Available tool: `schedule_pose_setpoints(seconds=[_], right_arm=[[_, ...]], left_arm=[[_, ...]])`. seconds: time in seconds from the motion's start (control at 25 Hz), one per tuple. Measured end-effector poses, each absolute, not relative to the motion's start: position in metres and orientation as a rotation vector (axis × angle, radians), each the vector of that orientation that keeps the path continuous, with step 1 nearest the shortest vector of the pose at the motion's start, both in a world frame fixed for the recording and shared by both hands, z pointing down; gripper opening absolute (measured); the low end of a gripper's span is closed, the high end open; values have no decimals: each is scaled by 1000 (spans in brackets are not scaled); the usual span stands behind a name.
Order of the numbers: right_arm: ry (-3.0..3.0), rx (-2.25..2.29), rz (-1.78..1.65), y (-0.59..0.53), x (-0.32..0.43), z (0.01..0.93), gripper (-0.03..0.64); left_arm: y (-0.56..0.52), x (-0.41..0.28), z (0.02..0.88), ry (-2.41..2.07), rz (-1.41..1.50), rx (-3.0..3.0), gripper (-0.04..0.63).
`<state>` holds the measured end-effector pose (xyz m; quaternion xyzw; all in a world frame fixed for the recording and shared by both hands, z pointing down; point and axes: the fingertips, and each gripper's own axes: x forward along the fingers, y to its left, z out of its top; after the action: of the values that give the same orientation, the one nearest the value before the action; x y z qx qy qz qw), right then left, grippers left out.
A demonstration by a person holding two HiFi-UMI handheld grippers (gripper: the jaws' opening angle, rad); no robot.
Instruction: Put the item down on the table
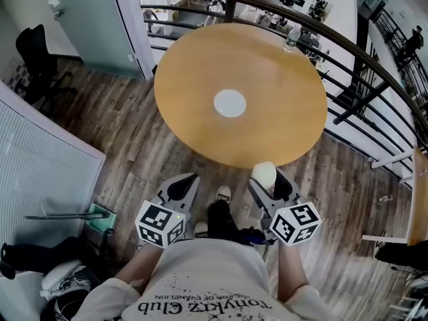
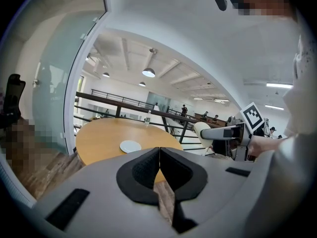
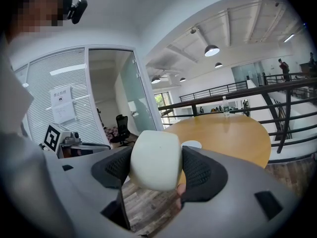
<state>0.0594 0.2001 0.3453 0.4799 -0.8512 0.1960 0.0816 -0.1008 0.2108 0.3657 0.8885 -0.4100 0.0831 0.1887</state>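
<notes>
Since the right gripper [image 3: 157, 168] jaws clamp the cream block [image 3: 154, 157] short of the worktop [image 1: 200, 65], while the left gripper [image 2: 159, 155] jaws are pressed together empty, releasing early would likely drop it.

The bottle [image 1: 291, 37] at the table's [image 1: 200, 65] far rim is too small to read.

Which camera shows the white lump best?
The right gripper view: the lump fills the middle, clamped between the jaws. The head view shows only its top; the left gripper view, a small side glimpse.
</notes>
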Motion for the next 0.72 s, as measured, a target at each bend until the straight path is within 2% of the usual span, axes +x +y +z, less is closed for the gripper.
schedule_pose_setpoints(seconds=[0.72], right_arm=[[-2595,1349,581,37,118,329,322]], left_arm=[[51,-40,340,-1249,216,2479,25]])
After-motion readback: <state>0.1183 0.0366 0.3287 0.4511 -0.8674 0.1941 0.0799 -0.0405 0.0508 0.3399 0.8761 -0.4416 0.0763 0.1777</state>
